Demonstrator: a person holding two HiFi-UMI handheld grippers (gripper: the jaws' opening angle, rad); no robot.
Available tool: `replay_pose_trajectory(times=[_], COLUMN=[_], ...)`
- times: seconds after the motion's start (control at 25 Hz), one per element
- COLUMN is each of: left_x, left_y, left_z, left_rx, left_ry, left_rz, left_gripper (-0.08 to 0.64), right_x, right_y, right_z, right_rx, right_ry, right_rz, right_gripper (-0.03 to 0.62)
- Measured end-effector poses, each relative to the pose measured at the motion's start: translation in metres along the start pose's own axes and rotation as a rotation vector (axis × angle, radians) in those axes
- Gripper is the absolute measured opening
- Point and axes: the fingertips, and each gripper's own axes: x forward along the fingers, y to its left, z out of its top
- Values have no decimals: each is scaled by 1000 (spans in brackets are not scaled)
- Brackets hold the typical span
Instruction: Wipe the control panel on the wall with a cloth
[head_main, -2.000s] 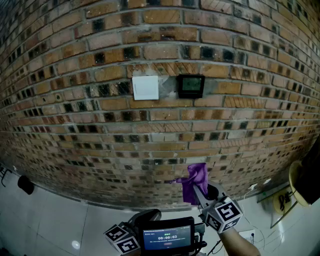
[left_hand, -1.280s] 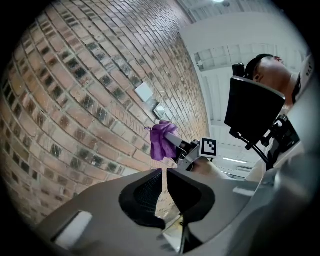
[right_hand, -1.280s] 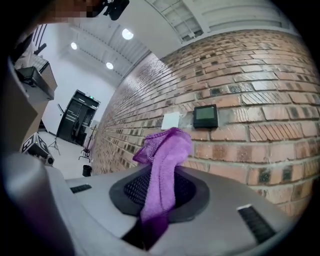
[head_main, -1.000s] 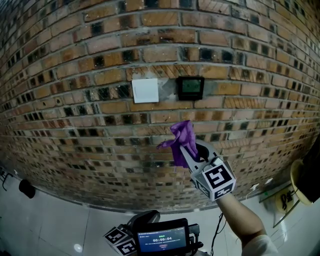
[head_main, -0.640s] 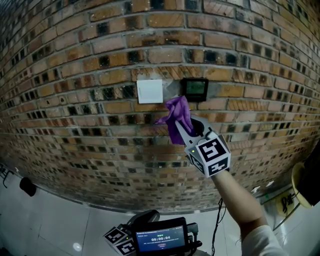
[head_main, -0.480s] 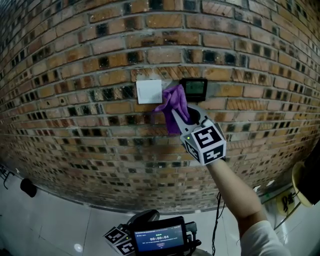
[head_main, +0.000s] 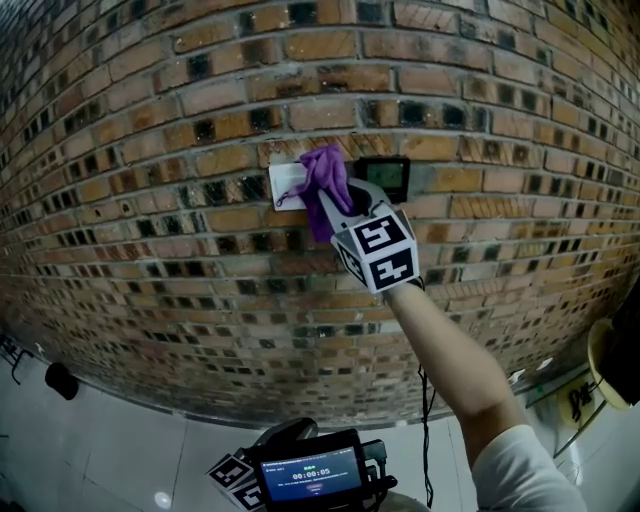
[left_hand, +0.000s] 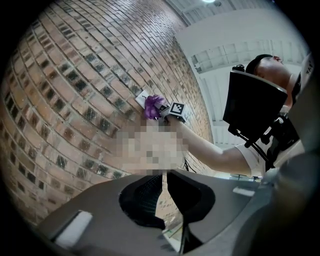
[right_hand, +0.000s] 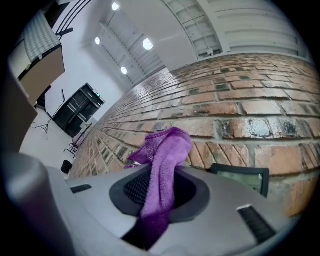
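On the brick wall (head_main: 150, 200) hang a white square panel (head_main: 284, 181) and, right of it, a dark control panel (head_main: 389, 176) with a small screen. My right gripper (head_main: 335, 210) is raised to the wall, shut on a purple cloth (head_main: 322, 183). The cloth's bunched top lies over the white panel's right edge, just left of the dark panel. In the right gripper view the cloth (right_hand: 162, 150) hangs out between the jaws, with the dark panel (right_hand: 241, 177) to its right. My left gripper (head_main: 243, 477) stays low at the bottom edge, and its jaws (left_hand: 163, 186) hold nothing.
A phone screen (head_main: 309, 477) is mounted by the left gripper. White tiled floor (head_main: 110, 450) runs below the wall, with a dark object (head_main: 60, 380) at far left. A yellow round thing (head_main: 608, 368) sits at the right edge. Cables hang under my right arm (head_main: 450, 370).
My right gripper has carried the purple cloth up the wall from near the floor to the panels, ending slightly left, over the white panel's edge. The left gripper has stayed low.
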Motion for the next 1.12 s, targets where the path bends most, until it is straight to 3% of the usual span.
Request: replay_pose_trajectory(times=[0.32,1.12], left_x=[-2,20], left_y=[2,-12], left_z=[-1,-18], left_rx=[-4,-23], left_ry=[-3,42], left_rz=[10,-56], left_gripper=[32,32], right_x=[-6,-64], right_y=[-11,-86], right_z=[-6,-22], right_rx=[-19,-75], right_ry=[11,47], right_rz=[-19,-147], right_gripper=[83,83])
